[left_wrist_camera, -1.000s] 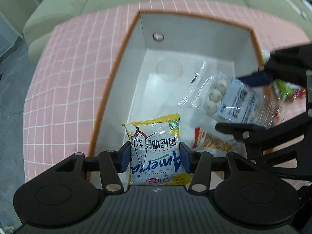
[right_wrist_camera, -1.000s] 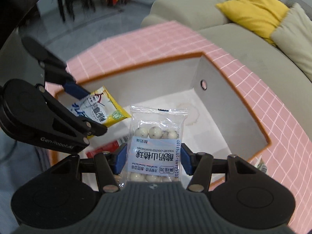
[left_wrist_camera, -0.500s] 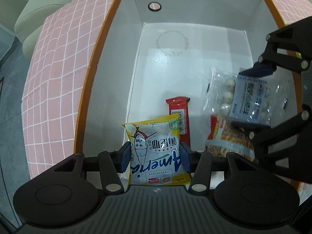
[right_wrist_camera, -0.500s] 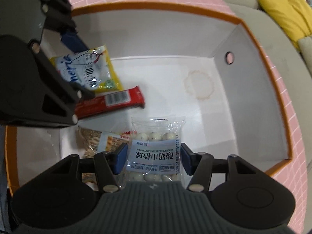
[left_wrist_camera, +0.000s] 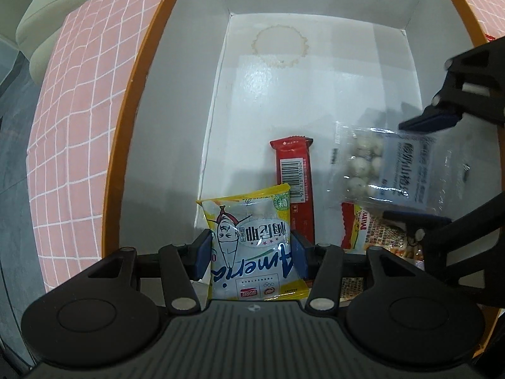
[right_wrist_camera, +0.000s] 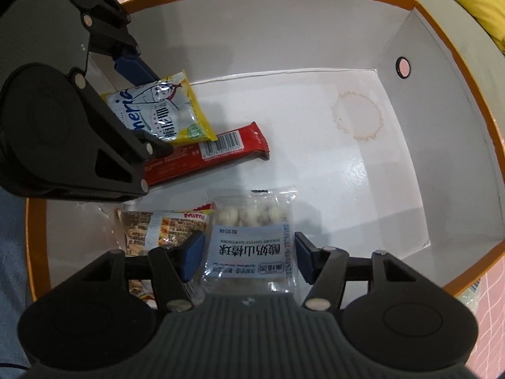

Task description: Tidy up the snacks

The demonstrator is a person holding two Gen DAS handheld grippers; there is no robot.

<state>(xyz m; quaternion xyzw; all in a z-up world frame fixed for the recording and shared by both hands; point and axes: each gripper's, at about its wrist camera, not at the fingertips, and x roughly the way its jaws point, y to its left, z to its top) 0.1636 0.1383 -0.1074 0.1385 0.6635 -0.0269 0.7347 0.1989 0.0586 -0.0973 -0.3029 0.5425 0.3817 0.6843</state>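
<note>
My left gripper (left_wrist_camera: 251,254) is shut on a yellow and white snack bag (left_wrist_camera: 252,246), held low inside a white box with an orange rim (left_wrist_camera: 139,75). It also shows in the right wrist view (right_wrist_camera: 161,113). My right gripper (right_wrist_camera: 246,260) is shut on a clear bag of white balls (right_wrist_camera: 252,246), also low inside the box (right_wrist_camera: 394,164); the bag also shows in the left wrist view (left_wrist_camera: 391,170). A red bar (left_wrist_camera: 295,183) and a Mimi snack packet (right_wrist_camera: 157,230) lie on the box floor.
The box stands on a pink checked tablecloth (left_wrist_camera: 75,110). A round stain (right_wrist_camera: 356,120) marks the box floor. A beige sofa (left_wrist_camera: 60,6) and a yellow cushion (right_wrist_camera: 473,0) lie beyond the table. A finger hole (right_wrist_camera: 403,68) is in the box's end wall.
Both grippers have gone down deeper into the box with their bags. The red bar and the Mimi packet on the floor have come closer in both views.
</note>
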